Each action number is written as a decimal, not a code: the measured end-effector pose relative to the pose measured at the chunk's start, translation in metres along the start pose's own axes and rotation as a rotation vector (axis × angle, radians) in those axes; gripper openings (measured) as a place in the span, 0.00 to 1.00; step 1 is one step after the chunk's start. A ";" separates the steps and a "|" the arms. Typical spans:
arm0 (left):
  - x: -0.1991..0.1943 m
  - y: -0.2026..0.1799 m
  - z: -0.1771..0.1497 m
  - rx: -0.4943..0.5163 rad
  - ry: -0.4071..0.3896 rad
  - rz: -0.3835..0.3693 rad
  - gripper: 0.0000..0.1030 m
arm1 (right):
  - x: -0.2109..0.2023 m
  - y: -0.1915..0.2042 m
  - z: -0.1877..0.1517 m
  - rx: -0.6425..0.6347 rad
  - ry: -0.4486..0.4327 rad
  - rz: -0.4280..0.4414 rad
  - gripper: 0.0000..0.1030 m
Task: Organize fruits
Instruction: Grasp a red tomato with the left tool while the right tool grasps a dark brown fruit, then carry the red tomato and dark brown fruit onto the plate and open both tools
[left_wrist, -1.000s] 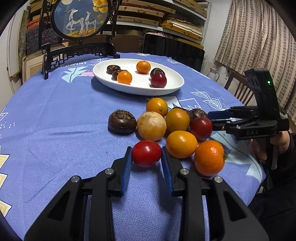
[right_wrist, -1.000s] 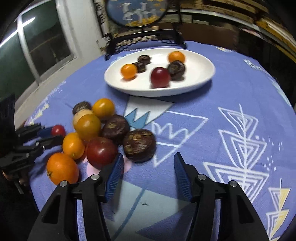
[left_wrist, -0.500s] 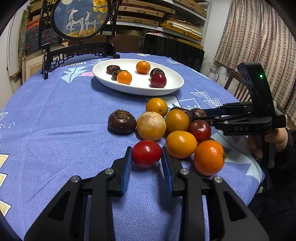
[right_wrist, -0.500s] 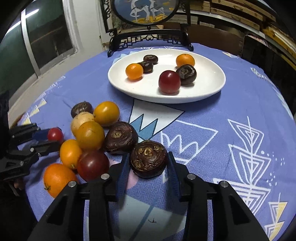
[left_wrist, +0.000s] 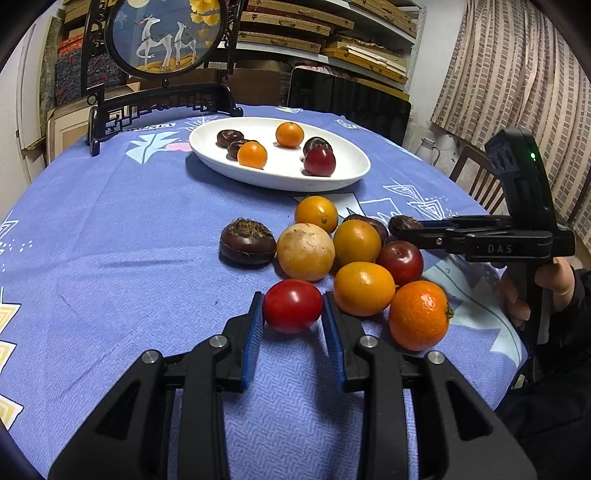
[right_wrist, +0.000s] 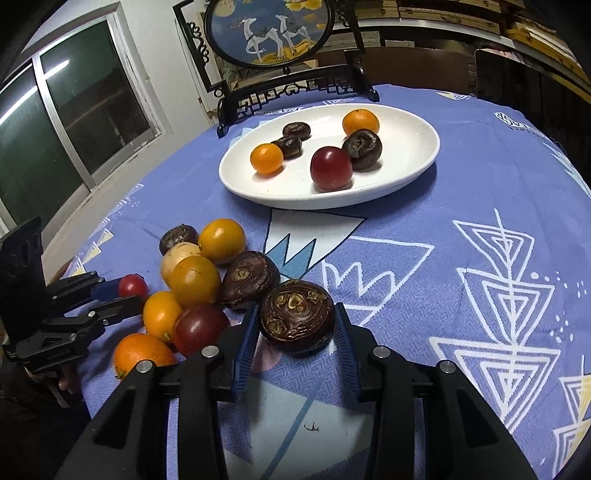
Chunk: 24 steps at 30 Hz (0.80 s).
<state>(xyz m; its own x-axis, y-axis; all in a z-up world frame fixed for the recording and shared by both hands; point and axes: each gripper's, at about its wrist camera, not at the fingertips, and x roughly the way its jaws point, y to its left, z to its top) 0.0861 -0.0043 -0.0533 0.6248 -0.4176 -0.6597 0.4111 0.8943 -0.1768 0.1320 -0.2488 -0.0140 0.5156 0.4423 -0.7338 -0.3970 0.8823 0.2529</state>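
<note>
Left hand-held gripper (left_wrist: 292, 325) clamps red tomato (left_wrist: 292, 305); right hand-held gripper (right_wrist: 293, 338) clamps water chestnut (right_wrist: 297, 315)

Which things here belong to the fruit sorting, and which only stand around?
Job:
- red tomato, in left gripper
- brown water chestnut, in right gripper
- white plate
- loose fruit pile

Not part:
- deer screen
- shelves
- curtain

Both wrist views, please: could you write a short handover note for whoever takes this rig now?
Left tool: shut on the small red tomato, on the cloth.
Right tool: jaws have just been closing; now shut on the dark water chestnut.
Done: six fruits lie on the white plate.
Left: carry both held pieces to the plate, then the pile of loose fruits beside the tools.
</note>
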 end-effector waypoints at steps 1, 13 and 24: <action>-0.002 0.000 0.002 -0.004 -0.005 -0.002 0.29 | -0.002 -0.001 0.000 0.003 -0.004 0.000 0.39; -0.001 -0.025 0.088 0.123 -0.074 0.012 0.29 | -0.060 -0.003 0.041 -0.004 -0.124 0.085 0.39; 0.107 -0.011 0.179 0.108 0.029 0.004 0.29 | -0.030 -0.060 0.133 0.060 -0.165 0.029 0.39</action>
<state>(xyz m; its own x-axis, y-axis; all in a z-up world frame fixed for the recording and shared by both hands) 0.2666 -0.0878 0.0089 0.6080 -0.4079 -0.6812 0.4786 0.8728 -0.0954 0.2410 -0.2941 0.0768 0.6242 0.4839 -0.6134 -0.3698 0.8746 0.3137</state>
